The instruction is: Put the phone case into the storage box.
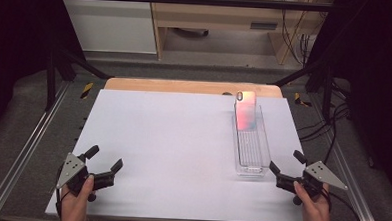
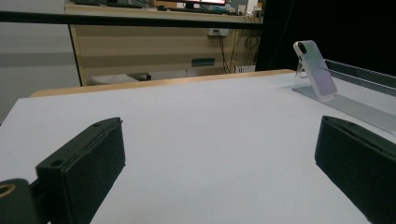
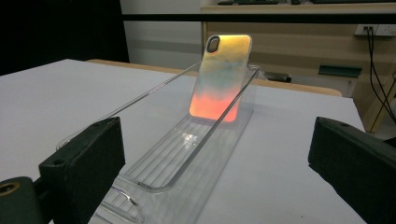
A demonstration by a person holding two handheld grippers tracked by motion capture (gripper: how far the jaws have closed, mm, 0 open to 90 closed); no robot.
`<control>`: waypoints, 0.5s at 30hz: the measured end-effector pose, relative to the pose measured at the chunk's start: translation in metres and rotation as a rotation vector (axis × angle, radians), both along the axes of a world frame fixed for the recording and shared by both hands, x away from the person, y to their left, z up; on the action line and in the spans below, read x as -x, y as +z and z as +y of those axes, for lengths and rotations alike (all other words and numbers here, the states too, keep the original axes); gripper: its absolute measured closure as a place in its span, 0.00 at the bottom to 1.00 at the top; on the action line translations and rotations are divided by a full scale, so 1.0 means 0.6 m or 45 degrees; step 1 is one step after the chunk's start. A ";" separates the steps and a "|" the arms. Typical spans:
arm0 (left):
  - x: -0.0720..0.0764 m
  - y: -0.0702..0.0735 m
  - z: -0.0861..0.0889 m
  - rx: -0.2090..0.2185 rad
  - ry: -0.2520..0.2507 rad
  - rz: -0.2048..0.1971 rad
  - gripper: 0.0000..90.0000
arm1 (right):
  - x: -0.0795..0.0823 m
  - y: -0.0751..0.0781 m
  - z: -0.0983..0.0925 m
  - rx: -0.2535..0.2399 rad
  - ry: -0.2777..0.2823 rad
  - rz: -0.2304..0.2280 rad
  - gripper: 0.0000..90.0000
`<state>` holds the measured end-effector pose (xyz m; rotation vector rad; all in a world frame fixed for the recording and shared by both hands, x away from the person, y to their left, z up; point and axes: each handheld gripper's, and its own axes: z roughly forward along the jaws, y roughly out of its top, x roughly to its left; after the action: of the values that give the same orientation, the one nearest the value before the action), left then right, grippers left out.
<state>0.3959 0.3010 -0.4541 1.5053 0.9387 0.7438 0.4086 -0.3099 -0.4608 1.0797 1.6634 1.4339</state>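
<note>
- The table carried a white sheet over nearly all of its top, with a strip of bare wood showing along the far edge; around it stood a dark frame, and beyond it pale wooden furniture with cables hanging at the far right.
- A clear plastic tray lay on the right half of the table, its long axis running from the near edge toward the far edge, with its near end just ahead of my right gripper.
- A phone case, orange low down and greenish higher up, leaned upright against the tray's far end, close to the far right corner, camera cut-out uppermost.
- My right gripper sat near the near right corner, jaws released and wide apart, holding nothing; the case lay straight ahead of it along the tray's length, so I judged this hand far the nearer for any reach.
- My left gripper rested by the near left corner, likewise spread and empty, with the case well apart, across the sheet to its far right.
</note>
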 end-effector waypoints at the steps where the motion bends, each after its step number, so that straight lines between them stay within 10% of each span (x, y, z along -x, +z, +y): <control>1: 0.000 0.000 0.000 -0.001 0.000 0.000 0.01 | 0.001 -0.001 0.002 0.002 0.001 -0.006 0.04; 15: -0.003 -0.003 0.000 -0.013 -0.019 -0.003 0.01 | 0.000 -0.009 0.032 -0.020 0.051 -0.065 0.05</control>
<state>0.3978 0.3007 -0.4560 1.5182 0.9218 0.7404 0.4086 -0.2908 -0.4661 1.0148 1.6487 1.4907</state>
